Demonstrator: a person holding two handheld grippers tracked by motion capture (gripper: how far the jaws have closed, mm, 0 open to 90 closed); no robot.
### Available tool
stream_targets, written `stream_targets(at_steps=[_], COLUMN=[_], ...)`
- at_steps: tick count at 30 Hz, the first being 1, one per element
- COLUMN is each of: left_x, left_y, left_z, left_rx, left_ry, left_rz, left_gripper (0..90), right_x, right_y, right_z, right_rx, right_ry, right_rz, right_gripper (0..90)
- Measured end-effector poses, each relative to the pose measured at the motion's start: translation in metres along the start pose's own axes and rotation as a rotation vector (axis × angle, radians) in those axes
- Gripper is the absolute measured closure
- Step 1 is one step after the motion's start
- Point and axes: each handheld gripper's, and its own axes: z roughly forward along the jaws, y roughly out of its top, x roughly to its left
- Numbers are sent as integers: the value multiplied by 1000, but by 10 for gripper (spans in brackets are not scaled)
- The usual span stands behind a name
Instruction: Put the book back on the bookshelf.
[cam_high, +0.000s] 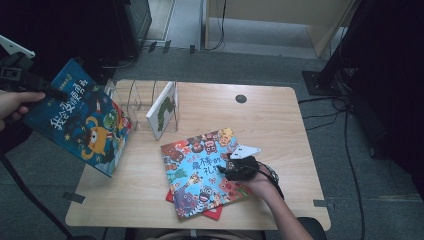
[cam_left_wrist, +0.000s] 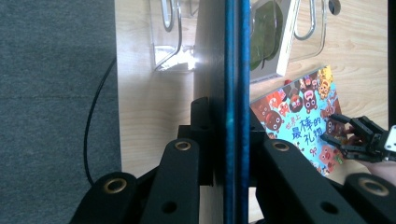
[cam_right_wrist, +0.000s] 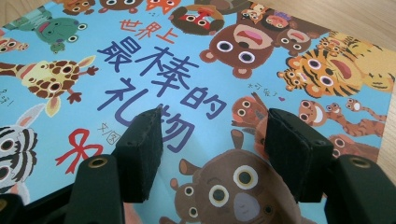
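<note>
Left tongs (cam_high: 50, 92) were clenched on the blue monster book (cam_high: 80, 117), held in the air off the table's (cam_high: 280, 115) left edge, cover tilted. The clear rack (cam_high: 135, 102) stood just beside it at the far-left corner, a white book (cam_high: 164, 110) upright inside; free slots lay nearest that left hand. Right tongs (cam_high: 231, 167), released and gripping nothing, rested over the animal book (cam_high: 195, 175) near the front edge.

The high view looks down on the table (cam_high: 150, 200); both gripper views sit close, sharing the animal book (cam_high: 202, 172) (cam_left_wrist: 303, 121) (cam_right_wrist: 196, 70).
</note>
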Motion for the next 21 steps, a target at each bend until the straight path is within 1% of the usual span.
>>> stream_targets(at_steps=[6, 14, 18, 21], left_x=[4, 8, 12, 14], left_y=[9, 21, 28, 34], left_z=[4, 7, 11, 16], left_rx=[-10, -40, -47, -49], left_ry=[-9, -19, -25, -21], left_rz=[-15, -37, -39, -48], left_gripper=[824, 821, 821, 821], right_x=[1, 2, 2, 2], right_y=[1, 3, 3, 3], right_z=[1, 3, 4, 4], right_rx=[-3, 0, 0, 0], right_ry=[1, 4, 6, 6], right_rz=[-1, -5, -5, -6], right_gripper=[370, 371, 371, 371])
